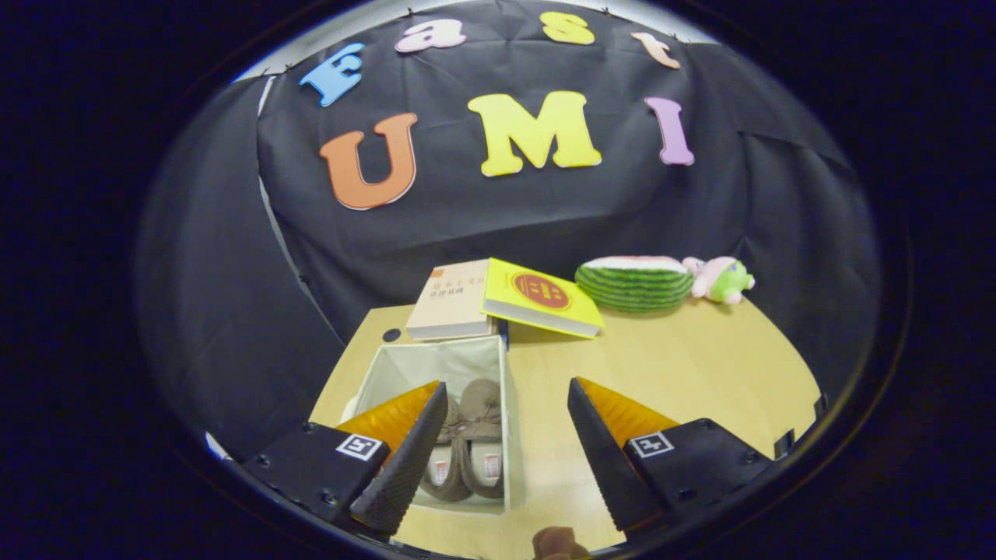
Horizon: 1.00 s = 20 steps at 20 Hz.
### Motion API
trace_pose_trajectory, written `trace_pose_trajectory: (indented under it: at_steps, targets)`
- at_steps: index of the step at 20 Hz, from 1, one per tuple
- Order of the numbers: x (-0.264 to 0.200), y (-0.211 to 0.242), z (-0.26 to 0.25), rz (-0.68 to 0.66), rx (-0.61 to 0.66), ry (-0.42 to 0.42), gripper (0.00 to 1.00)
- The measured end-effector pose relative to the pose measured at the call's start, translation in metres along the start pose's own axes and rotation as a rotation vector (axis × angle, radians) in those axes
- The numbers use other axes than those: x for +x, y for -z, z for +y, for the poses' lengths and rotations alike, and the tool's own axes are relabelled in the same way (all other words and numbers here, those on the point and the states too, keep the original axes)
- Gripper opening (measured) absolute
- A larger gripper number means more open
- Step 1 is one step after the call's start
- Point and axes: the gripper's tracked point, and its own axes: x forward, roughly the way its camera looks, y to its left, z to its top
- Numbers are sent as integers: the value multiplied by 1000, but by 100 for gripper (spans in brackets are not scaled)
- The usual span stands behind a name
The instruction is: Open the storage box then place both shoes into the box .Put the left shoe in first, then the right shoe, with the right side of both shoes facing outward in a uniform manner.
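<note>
A black cloth wall closes off the back of the booth, and in front of it runs a pale wooden table [685, 365] with a rounded far edge. In the gripper view, two books lie at the far side of the table, a beige book [450, 302] and a yellow book [542, 299] overlapping it, with a watermelon-slice plush [634, 281] and a small pink-and-green plush toy [720, 278] to their right. The storage box [436, 365], a pale fabric bin, stands open just in front of the books. Inside it a pair of brown shoes [471, 435] lies side by side, their long axis running away from the camera, toes toward the books. The gripper [506, 435] is spread wide and holds nothing; its left finger overlaps the near left part of the box, while its right finger sits over bare table to the right of the box. So the box lies ahead and to the left of the gap between the fingers. A small brown object [556, 542] shows at the near edge between the fingers; I cannot tell what it is. Judging by this, both shoes are already in the box and little remains beyond checking their facing.
</note>
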Motion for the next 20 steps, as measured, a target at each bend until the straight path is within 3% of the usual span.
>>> trace_pose_trajectory:
  at_steps: [10, 15, 18, 20]
  targets:
    - [-90, -40, -13, -308, -113, -8, 100]
    - [-134, -53, -35, -462, -184, 67, 100]
    - [-158, -53, -33, -551, -205, 54, 100]
    - [-170, -43, -51, -568, -189, 105, 100]
